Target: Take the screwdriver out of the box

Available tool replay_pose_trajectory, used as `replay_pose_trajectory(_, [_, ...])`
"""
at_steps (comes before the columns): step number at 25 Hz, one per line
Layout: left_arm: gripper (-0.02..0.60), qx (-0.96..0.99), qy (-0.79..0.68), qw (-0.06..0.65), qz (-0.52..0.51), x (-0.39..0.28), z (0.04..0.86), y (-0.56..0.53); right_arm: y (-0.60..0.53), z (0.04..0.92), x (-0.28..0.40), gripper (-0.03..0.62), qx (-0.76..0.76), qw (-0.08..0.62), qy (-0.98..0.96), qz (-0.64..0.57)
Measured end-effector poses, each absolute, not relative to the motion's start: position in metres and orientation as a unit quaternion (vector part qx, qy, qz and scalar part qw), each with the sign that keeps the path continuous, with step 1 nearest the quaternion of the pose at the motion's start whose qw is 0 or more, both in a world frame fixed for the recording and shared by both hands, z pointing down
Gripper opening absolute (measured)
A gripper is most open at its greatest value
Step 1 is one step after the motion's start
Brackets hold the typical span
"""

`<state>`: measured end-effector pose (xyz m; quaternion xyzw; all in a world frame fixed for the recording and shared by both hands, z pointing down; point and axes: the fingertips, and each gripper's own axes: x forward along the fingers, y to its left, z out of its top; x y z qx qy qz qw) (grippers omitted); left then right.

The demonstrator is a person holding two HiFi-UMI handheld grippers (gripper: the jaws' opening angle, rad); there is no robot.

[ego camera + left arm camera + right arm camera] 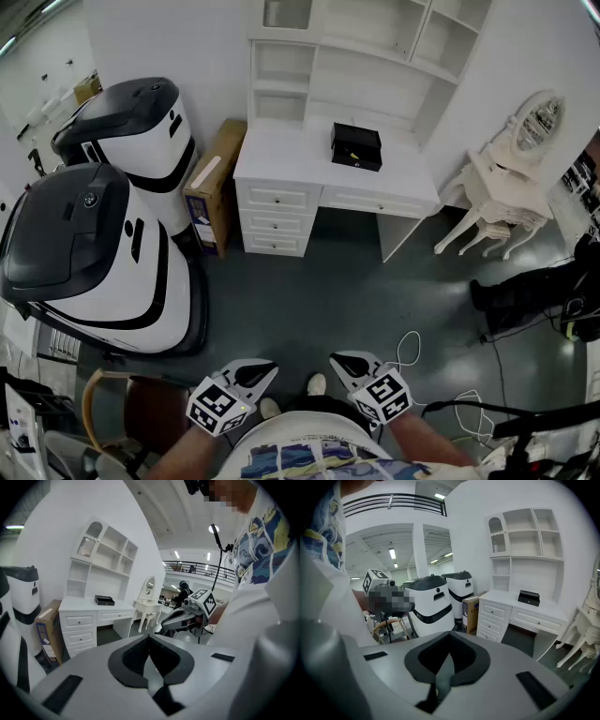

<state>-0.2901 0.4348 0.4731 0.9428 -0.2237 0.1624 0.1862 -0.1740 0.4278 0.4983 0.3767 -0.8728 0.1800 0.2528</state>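
Across the floor, against the wall: white desk point(281, 155), well apart from the person. Black box point(356, 146) sat right of centre, toward the desk's back edge; the screwdriver was unseen, presumably inside. Left gripper point(255, 376) and right gripper point(349, 364): jaws closed, empty, held near the body. Advisable: walk up squarely and spread the jaws before reaching.

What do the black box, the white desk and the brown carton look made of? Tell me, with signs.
Black box: matte black, crisp edges; plastic or metal, too small to tell which.
White desk: smooth, even white coat over panelled drawers; probably painted wood or board.
Brown carton: flat brown faces with a pale tape strip; cardboard.
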Motion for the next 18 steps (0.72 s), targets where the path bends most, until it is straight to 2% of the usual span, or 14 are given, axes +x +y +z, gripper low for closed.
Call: replay_pose_trajectory(18, [0.014,0.946,-0.223,0.152,0.182,-0.167,0.453,0.367,0.366,0.492,-0.054,0.025,0.391,0.212,-0.879,0.172])
